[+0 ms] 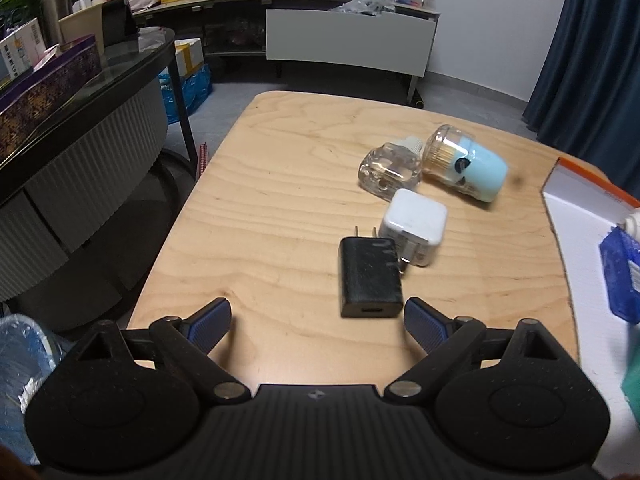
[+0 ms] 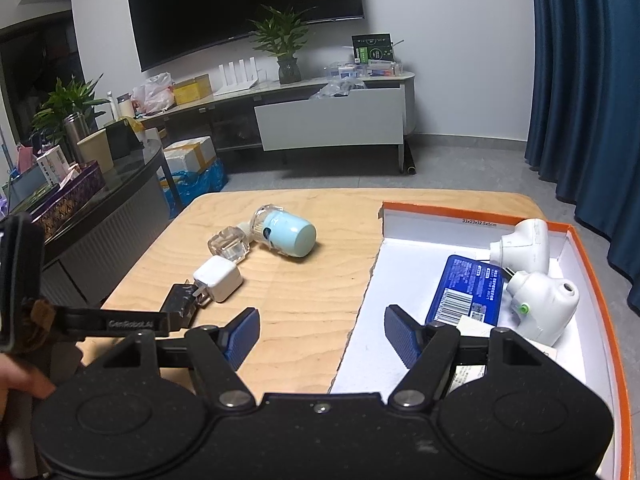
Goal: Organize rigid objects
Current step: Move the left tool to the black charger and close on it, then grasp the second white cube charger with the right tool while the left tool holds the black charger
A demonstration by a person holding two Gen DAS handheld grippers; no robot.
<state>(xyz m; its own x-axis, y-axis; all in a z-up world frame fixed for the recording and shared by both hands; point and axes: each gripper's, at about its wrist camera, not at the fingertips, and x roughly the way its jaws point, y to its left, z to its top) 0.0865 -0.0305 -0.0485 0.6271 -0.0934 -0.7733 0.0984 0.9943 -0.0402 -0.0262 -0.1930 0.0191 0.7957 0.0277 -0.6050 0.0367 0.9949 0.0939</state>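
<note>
Charger (image 1: 370,278), black and matte, lies flat on the table (image 1: 256,200), prongs pointing away, port end facing the left gripper (image 1: 318,322), whose jaws gape wide just short of it. Touching the charger's far corner sits a white plug (image 1: 414,226). The right gripper (image 2: 320,338) hovers wide open, holding nothing.

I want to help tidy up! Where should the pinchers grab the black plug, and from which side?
Grab the black charger across its two long flat sides, coming down from above. It lies flat on the table, prongs pointing away toward the white charger. The open left gripper is already close, but a bit left of it, so it probably needs to shift right.
</note>
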